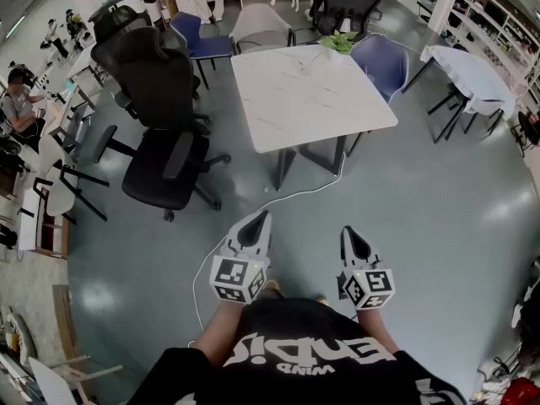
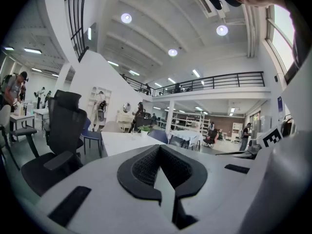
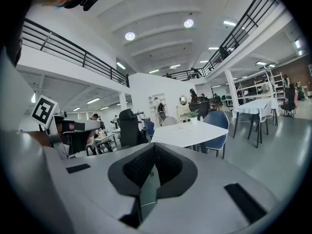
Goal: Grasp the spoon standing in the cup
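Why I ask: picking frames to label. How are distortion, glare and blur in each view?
Head view: strong fisheye bending, pale glare patches on the floor, table sharp. Left gripper view: black round border, ceiling lights bloom, left gripper up close soft. Right gripper view: same border and bloom, right gripper soft.

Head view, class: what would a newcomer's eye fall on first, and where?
The white table stands at upper centre, a green plant at its far edge. A black office chair stands left of it. Nearest, the left gripper and right gripper point forward over the floor, both shut.
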The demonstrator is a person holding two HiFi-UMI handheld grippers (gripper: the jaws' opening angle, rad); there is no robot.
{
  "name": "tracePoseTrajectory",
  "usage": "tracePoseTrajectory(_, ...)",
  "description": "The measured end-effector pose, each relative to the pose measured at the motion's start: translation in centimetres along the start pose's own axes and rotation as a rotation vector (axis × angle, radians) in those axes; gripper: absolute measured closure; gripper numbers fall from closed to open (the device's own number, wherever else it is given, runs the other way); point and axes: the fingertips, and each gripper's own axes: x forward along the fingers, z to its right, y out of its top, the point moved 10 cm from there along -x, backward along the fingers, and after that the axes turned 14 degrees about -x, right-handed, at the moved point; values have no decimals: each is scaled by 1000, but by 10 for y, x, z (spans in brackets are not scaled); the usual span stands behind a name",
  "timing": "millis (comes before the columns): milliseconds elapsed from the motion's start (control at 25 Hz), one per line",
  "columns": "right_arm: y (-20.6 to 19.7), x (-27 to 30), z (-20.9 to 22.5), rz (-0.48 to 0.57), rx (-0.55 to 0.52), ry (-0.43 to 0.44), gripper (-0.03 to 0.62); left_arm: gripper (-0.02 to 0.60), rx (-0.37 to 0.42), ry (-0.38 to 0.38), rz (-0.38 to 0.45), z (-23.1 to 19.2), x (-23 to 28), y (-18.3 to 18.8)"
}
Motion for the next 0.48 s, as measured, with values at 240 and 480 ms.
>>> tracePoseTrajectory(240,6,25,-13,-5,5,-6,582,568,6,-8,-7,-27,8,13)
tracePoseTrajectory(480,1,46,-27,21,39,-70,582,568,28,-49,-31,-60,14,14)
